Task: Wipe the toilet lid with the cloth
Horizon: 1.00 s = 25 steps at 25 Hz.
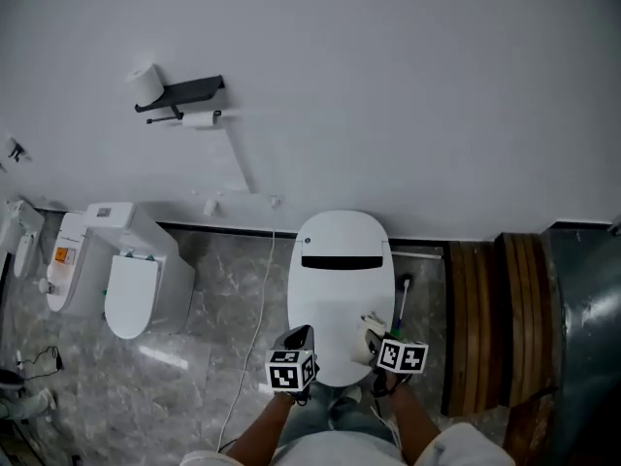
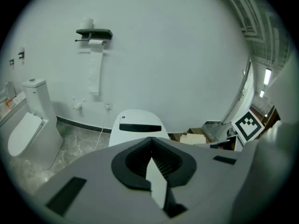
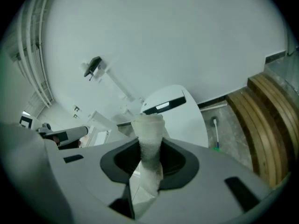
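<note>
The toilet's white lid [image 1: 340, 289] lies closed in the middle of the head view, with a dark slot near its back. A pale folded cloth [image 1: 369, 336] is pinched in my right gripper [image 1: 376, 343] above the lid's front right edge. In the right gripper view the cloth [image 3: 148, 134] sticks up out of the right gripper [image 3: 147, 164], with the lid [image 3: 182, 118] beyond it. My left gripper [image 1: 299, 340] hovers over the lid's front left edge, shut with nothing in it. The left gripper [image 2: 152, 158] points toward the lid [image 2: 138, 127].
A second white toilet [image 1: 126, 280] stands at the left. A toilet-paper holder [image 1: 184, 95] hangs on the wall. A brush [image 1: 403, 294] lies on the floor right of the toilet, wooden slats [image 1: 495, 309] beyond it. A cable [image 1: 260, 309] runs down the marble floor.
</note>
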Available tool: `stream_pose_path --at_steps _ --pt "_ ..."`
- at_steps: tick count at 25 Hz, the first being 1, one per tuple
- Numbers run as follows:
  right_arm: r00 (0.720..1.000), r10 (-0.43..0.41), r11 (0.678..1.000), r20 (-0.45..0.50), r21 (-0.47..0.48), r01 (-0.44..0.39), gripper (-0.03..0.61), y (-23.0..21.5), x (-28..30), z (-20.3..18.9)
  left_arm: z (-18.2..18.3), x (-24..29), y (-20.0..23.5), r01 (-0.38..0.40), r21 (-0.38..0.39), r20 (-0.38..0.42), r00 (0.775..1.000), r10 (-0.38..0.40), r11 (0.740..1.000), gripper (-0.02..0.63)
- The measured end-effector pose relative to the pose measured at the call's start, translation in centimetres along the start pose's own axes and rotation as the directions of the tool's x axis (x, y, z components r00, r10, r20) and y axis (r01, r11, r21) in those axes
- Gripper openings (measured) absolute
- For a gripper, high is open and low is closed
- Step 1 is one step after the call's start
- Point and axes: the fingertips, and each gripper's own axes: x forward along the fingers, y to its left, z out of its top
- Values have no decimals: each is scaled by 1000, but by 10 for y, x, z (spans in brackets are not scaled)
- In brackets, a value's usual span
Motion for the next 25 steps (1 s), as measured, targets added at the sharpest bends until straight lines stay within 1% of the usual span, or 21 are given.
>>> stream_pose_path --at_steps 2,4,9,13,16,20,25 --pt "999 23 1000 44 3 -23 100 11 -12 24 19 -7 -5 -9 -23 36 999 10 1000 14" --pt "995 42 999 88 -10 -41 100 23 -24 49 38 -13 -11 -15 -18 65 998 16 1000 14" --pt "982 88 993 167 -90 -74 100 66 -54 101 95 -31 -34 0 25 160 987 -4 1000 14" --pt "975 117 984 188 -155 -88 100 99 -68 123 129 -38 -55 20 70 211 977 -35 997 14" --pt "973 114 979 202 -188 -76 100 113 -74 130 140 -41 -62 24 77 221 974 -40 997 14" --pt "973 76 972 218 -233 -23 100 118 -78 131 141 -41 -64 19 73 213 976 -34 997 14" --pt "975 37 974 221 -227 14 100 115 -74 122 133 -39 -53 1 60 188 982 -12 998 14"
